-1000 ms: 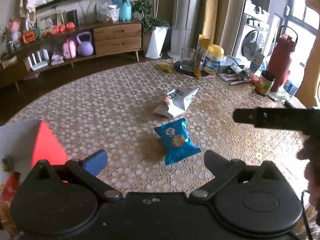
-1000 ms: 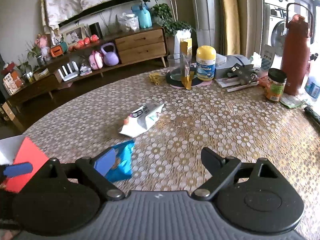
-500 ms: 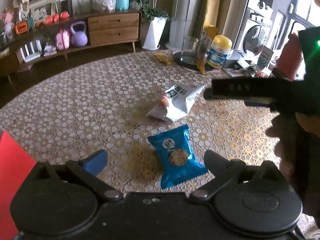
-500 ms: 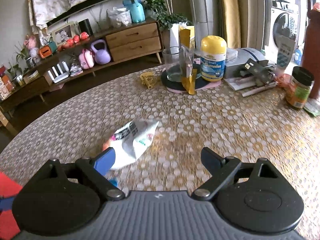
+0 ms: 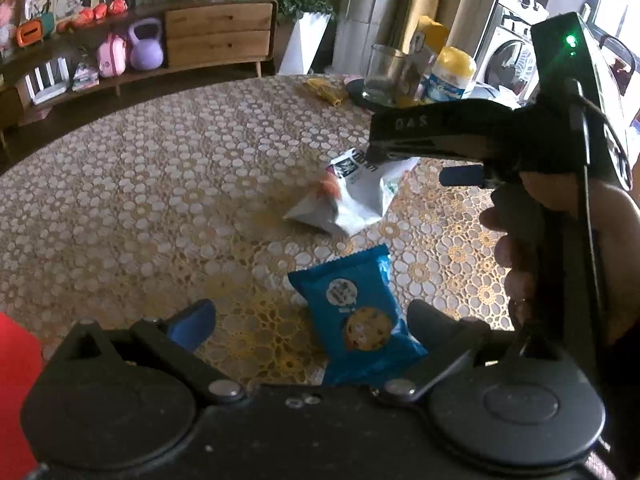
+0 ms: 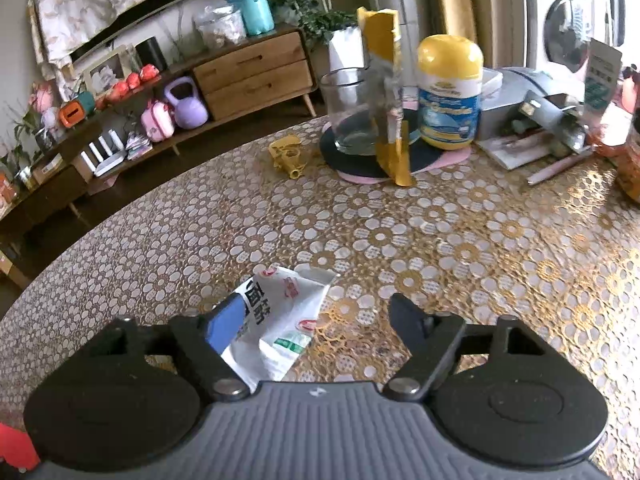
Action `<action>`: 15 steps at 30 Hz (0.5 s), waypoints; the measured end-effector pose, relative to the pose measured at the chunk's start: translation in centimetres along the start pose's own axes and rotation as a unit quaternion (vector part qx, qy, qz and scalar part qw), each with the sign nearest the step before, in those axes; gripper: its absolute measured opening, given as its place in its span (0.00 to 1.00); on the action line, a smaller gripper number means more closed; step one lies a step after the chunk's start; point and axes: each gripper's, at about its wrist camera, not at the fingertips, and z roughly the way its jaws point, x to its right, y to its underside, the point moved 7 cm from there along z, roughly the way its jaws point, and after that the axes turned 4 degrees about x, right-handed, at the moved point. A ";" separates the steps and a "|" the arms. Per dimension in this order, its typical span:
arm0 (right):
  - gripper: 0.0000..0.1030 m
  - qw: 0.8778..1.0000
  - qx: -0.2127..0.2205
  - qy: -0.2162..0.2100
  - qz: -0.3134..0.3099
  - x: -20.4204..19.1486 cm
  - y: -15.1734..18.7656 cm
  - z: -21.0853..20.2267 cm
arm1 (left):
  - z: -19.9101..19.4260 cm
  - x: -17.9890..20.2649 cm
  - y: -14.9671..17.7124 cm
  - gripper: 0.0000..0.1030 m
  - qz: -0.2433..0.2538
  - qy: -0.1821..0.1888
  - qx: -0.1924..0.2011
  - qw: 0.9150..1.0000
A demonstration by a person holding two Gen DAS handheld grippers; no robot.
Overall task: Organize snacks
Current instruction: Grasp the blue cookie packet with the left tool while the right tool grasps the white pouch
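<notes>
This is a home, a living room that is in daily use. A round table with a gold and white flower-pattern cloth (image 6: 460, 240) carries household things near its far edge: a clear drinking glass (image 6: 352, 116) and a yellow-lidded vitamin jar (image 6: 450, 92). Behind it, by the wall, stands a low wooden sideboard with two drawers (image 6: 256, 76), with a framed photograph (image 6: 105, 74), a purple kettlebell (image 6: 186, 106) and a potted green plant in a white pot (image 5: 306, 28). At the right a white washing machine (image 6: 568, 28) stands beside a window.

Lace-patterned table (image 6: 460, 240), white packet (image 6: 280, 320), blue packet (image 5: 356, 312)
</notes>
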 end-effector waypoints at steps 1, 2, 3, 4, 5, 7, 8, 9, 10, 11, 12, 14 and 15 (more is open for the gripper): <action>0.75 1.000 0.000 -0.002 0.001 -0.1 0.0 0.2 | 0.3 -0.1 0.0 0.97 -0.003 0.001 -0.003 1.000; 0.73 1.000 -0.002 -0.004 0.003 -0.2 0.0 0.5 | 0.6 -0.2 0.1 0.96 -0.006 0.004 -0.007 1.000; 0.65 1.000 -0.004 -0.008 0.006 -0.3 0.1 0.7 | 0.8 -0.2 0.1 0.92 -0.010 0.012 -0.009 1.000; 0.59 1.000 -0.007 -0.009 0.008 -0.4 0.2 1.0 | 0.9 -0.1 0.1 0.89 -0.014 0.020 -0.010 1.000; 0.57 1.000 -0.010 -0.010 0.009 -0.4 0.2 1.3 | 1.0 0.0 0.1 0.83 -0.017 0.029 -0.013 0.999; 0.47 1.000 -0.009 -0.017 0.013 -0.6 0.5 1.5 | 0.9 0.3 0.2 0.72 -0.019 0.047 -0.015 0.999; 0.44 1.000 -0.007 -0.022 0.014 -0.7 0.5 1.5 | 0.8 0.5 0.2 0.64 -0.017 0.055 -0.014 0.998; 0.39 0.999 -0.006 -0.028 0.017 -0.7 0.5 1.5 | 0.9 0.6 0.3 0.56 -0.014 0.057 -0.015 0.998; 0.34 0.999 -0.006 -0.031 0.020 -0.8 0.6 1.4 | 0.8 0.8 0.4 0.54 -0.010 0.060 -0.016 0.998; 0.33 0.999 -0.005 -0.032 0.021 -0.9 0.6 1.3 | 0.7 1.0 0.4 0.45 -0.009 0.068 -0.015 0.998; 0.32 0.999 -0.004 -0.032 0.021 -1.1 0.6 1.1 | 0.6 1.1 0.4 0.40 -0.010 0.074 -0.014 0.997; 0.29 0.999 -0.001 -0.031 0.018 -1.3 0.7 0.8 | 0.4 1.2 0.5 0.38 -0.006 0.066 -0.010 0.998; 0.29 0.999 0.000 -0.031 0.018 -1.3 0.8 0.6 | 0.3 1.2 0.5 0.35 -0.005 0.065 -0.009 0.998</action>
